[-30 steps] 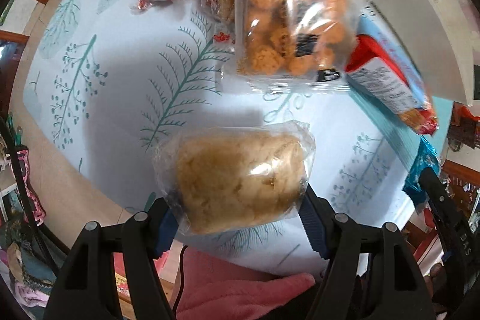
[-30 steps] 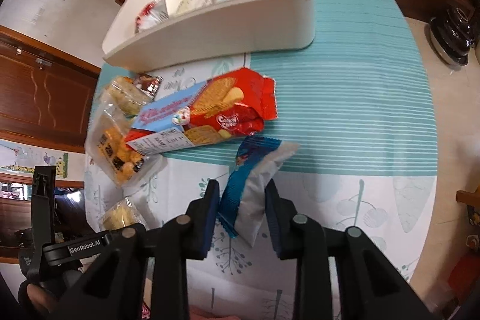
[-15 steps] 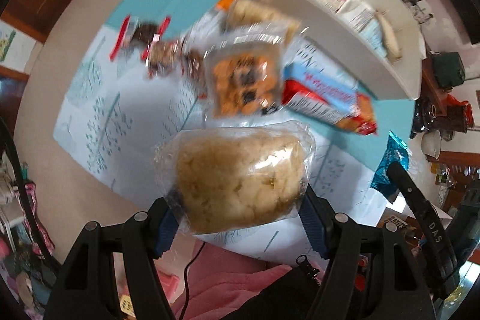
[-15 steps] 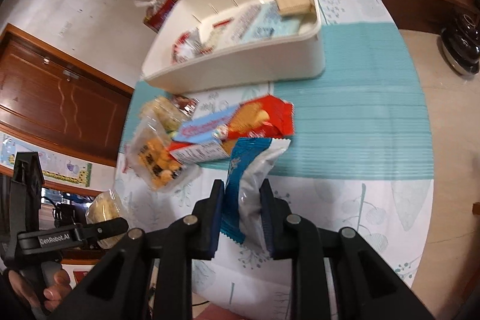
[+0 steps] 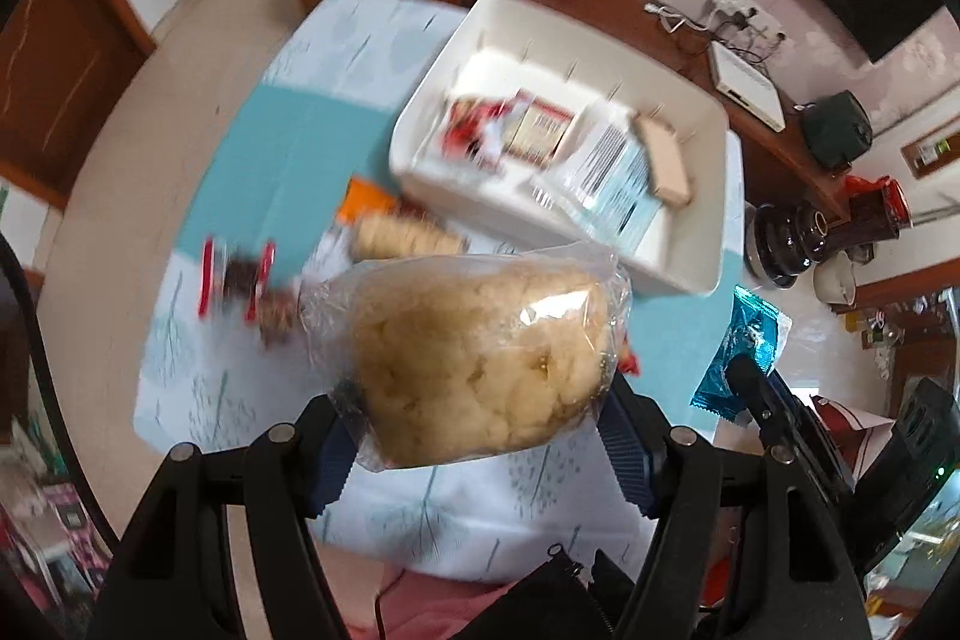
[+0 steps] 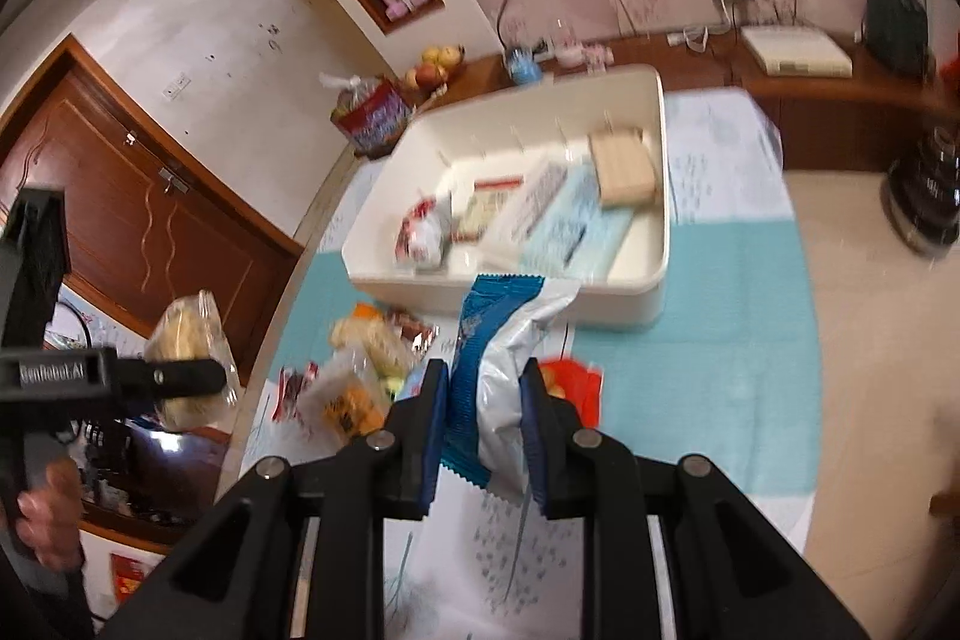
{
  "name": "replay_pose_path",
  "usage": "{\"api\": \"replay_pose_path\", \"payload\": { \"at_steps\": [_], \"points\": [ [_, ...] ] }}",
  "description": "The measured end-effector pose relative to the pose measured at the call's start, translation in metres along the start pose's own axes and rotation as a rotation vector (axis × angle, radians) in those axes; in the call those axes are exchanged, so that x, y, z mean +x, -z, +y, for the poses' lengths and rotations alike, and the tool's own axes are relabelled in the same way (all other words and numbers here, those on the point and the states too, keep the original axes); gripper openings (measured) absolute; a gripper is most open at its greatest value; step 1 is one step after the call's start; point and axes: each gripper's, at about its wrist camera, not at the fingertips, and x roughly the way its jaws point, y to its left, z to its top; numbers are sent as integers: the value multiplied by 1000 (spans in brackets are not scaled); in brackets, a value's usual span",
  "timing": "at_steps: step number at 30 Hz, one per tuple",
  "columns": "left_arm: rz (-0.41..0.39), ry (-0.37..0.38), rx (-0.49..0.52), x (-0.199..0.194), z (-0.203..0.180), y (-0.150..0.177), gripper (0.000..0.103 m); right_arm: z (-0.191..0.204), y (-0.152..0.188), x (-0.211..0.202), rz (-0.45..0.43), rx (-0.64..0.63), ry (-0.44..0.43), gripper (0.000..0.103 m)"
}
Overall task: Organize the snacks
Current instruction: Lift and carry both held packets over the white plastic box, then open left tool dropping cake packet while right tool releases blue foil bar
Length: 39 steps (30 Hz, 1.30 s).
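Snacks are riding in both our grippers above the table's near edge: our left gripper (image 5: 474, 418) is pinching a clear-wrapped pastry (image 5: 474, 358), and our right gripper (image 6: 483, 430) is squeezing a blue-and-white packet (image 6: 498, 358). We are seeing more snacks lying in the white bin (image 6: 600, 295) near the far edge

— Where does the bin (image 6: 522, 280) sit?
— On the table (image 6: 720, 376), toward its far end, with a sideboard (image 6: 798, 100) behind it.

— What's in it?
— Flat packets (image 6: 534, 211) lie side by side on its floor; a wafer block (image 6: 621, 166) rests at the right end.

— And in front of the bin?
— A pile of snacks (image 6: 360, 370) on the table, to the left.

— The bun (image 5: 480, 358)?
— Held above the table, in front of the pile. The chip bag (image 6: 510, 370) is held to its right, before the bin's front wall.
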Motion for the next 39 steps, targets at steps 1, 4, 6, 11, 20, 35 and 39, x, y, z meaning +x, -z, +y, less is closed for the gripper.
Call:
{"api": "replay_pose_path", "payload": {
  "at_steps": [1,4,6,11,20,35,39],
  "points": [
    [-13,2,14,-3,-4,-8,70,1,-5,-1,-16,-12,5,23],
    [-36,10,44,-7,-12,-28,70,6,-17,-3,-63,-56,22,23],
    [-44,17,60,-9,-18,-40,70,9,-25,-4,-95,-87,45,23],
    [-88,62,123,-3,-31,-67,70,14,-39,3,-153,-144,112,24],
    [-162,152,224,27,-47,-93,70,18,-44,23,-165,-221,193,24],
    [-213,188,301,61,-60,-101,77,13,-47,43,-145,-255,241,30],
    [-233,193,314,54,-61,-96,79,10,-47,39,-156,-234,253,47]
  ]
}}
